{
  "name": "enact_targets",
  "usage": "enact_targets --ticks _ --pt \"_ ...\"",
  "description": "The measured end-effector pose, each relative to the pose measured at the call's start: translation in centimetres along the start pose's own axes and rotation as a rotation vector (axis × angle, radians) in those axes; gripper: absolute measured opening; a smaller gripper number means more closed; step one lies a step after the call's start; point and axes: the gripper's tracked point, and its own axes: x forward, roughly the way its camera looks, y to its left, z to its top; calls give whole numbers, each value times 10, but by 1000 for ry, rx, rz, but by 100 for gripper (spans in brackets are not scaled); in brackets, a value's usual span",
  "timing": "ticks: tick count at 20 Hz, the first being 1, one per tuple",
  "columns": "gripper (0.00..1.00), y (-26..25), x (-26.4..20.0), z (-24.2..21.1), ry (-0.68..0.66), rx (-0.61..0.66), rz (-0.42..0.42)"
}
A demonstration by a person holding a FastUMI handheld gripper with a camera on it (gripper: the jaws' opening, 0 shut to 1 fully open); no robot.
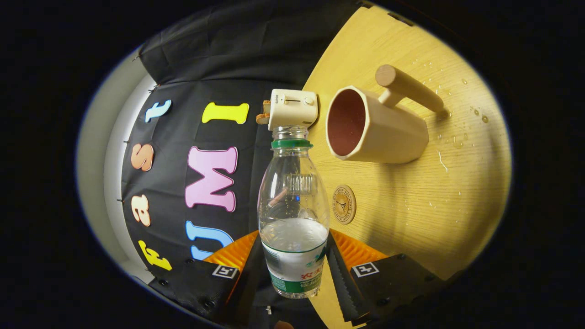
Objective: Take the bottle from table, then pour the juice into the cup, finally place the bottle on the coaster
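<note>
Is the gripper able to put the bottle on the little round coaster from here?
Probably yes. The fingers grip the bottle, and the coaster lies bare just beside it, with the cup farther off.

"SUPOR" on the white toaster (292,108); bottle label (297,274) illegible

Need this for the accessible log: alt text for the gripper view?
The gripper is shut on a clear plastic bottle, uncapped and partly full, tipped toward a beige cup beyond it on the wooden table. A round coaster lies beside the bottle, a small white toaster behind.
</note>
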Motion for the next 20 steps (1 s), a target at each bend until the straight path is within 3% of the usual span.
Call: enact_targets --ticks 20 --pt "75 -2 12 -5 10 220 -7"
